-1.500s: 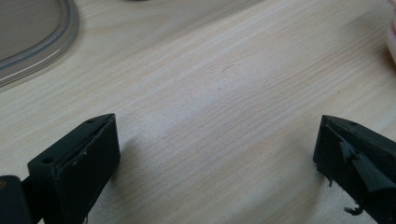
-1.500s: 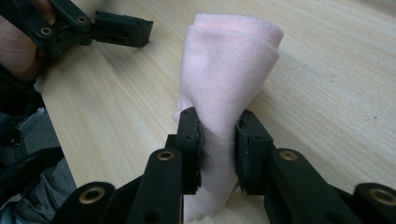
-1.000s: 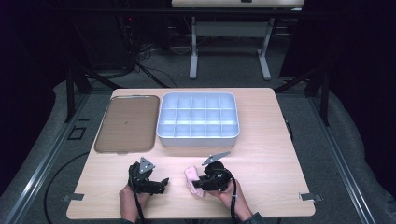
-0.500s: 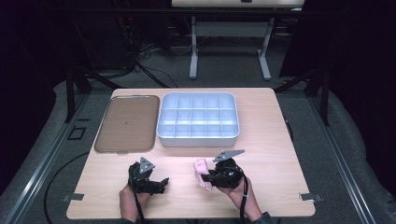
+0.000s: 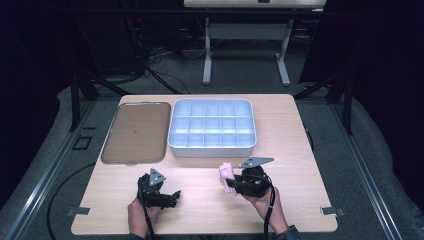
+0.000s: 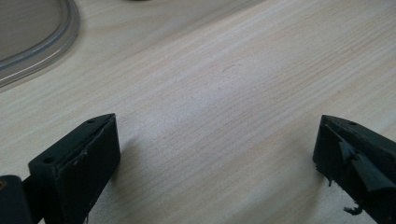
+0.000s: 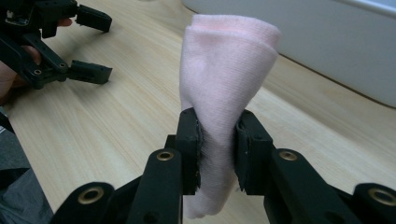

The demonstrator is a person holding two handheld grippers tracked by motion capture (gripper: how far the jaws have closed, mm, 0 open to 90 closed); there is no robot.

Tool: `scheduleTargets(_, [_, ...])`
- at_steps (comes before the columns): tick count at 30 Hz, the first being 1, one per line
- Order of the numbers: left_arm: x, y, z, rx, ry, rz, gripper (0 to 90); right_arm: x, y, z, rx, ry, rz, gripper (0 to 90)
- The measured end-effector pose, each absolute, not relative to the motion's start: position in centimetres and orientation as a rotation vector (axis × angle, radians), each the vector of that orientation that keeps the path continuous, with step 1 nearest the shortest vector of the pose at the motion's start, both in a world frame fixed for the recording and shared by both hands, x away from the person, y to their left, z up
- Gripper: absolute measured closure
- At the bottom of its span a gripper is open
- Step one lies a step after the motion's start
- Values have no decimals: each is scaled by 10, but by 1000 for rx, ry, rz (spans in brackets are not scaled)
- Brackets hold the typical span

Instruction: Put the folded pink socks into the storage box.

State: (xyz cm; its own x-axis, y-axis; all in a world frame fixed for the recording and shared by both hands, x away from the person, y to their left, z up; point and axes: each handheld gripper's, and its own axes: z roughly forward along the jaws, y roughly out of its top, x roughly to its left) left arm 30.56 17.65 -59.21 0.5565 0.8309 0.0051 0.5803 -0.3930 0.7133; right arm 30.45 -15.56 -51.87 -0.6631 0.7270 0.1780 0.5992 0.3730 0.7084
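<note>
At the near edge of the wooden table [image 5: 300,150], two hands come in from below, each with a black gripper. On the person's left, the left gripper [image 5: 161,192] rests low over bare wood near the front edge; the left gripper view shows its jaws spread wide apart with nothing between them, only tabletop and the rounded corner of the brown tray [image 6: 32,44] at upper left. On the person's right, the right gripper [image 7: 217,140] is clamped on a folded pink cloth [image 7: 224,84]; the right gripper view shows both pads pressing the cloth's lower part, with the folded upper end standing well above the jaws and a short tail hanging below them. From the high view the cloth [image 5: 226,175] sits at the left side of the right gripper [image 5: 235,182], above the table surface, near the front wall of the white compartment box [image 5: 212,150] but apart from it. The two grippers are well apart from one another. Farther back, the box lies in the middle of the table, its rows of compartments appearing empty. Just beside it on the left lies the brown tray [image 5: 132,132], flat and bare. Beyond the table's far edge stand the legs of another table [image 5: 245,50] and a tangle of cables [image 5: 155,65] on the grey floor.
</note>
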Motion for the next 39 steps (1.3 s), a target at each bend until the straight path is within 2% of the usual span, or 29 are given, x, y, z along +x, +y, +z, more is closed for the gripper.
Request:
scheduleTargets(22, [305,176,-592,2117,1123,481,15,325,-187,-495,1256,2302,1166,735])
scheduleTargets(39, [305,177,-592,2119,1123,479,15,356,-200,-471,1247,2219,1152,733])
